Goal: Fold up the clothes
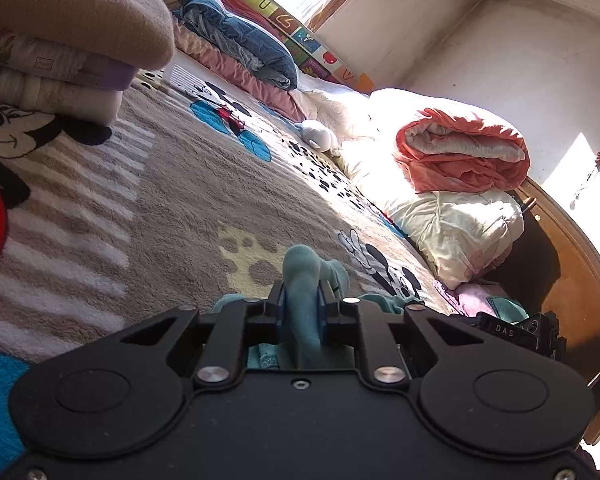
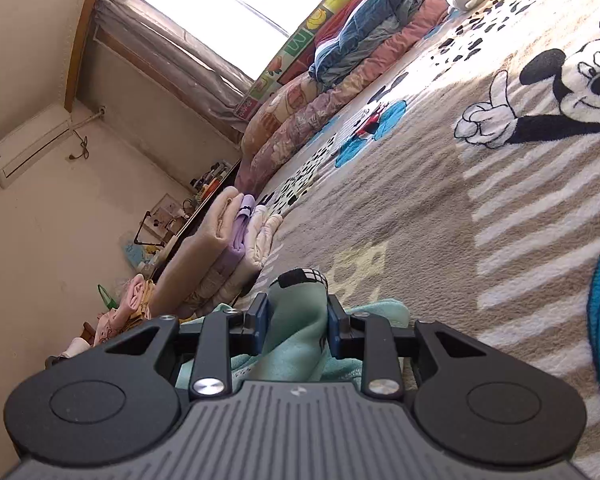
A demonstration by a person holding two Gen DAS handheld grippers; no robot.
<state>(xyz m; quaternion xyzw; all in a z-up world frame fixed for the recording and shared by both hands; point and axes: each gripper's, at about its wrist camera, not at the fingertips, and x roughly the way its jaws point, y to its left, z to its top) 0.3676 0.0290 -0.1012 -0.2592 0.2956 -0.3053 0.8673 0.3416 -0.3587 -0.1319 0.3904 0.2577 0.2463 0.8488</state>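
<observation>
While folded clothes sit stacked at the bed's edge, left gripper and right gripper each pinch the teal garment, apparently mid-fold.

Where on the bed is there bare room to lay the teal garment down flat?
The bare stretch is the cartoon blanket between the folded stack and the white duvet with the pink bundle on it. Crowded: the window side, lined with a blue quilt and a white plush toy. Both grippers hold the teal garment.
</observation>
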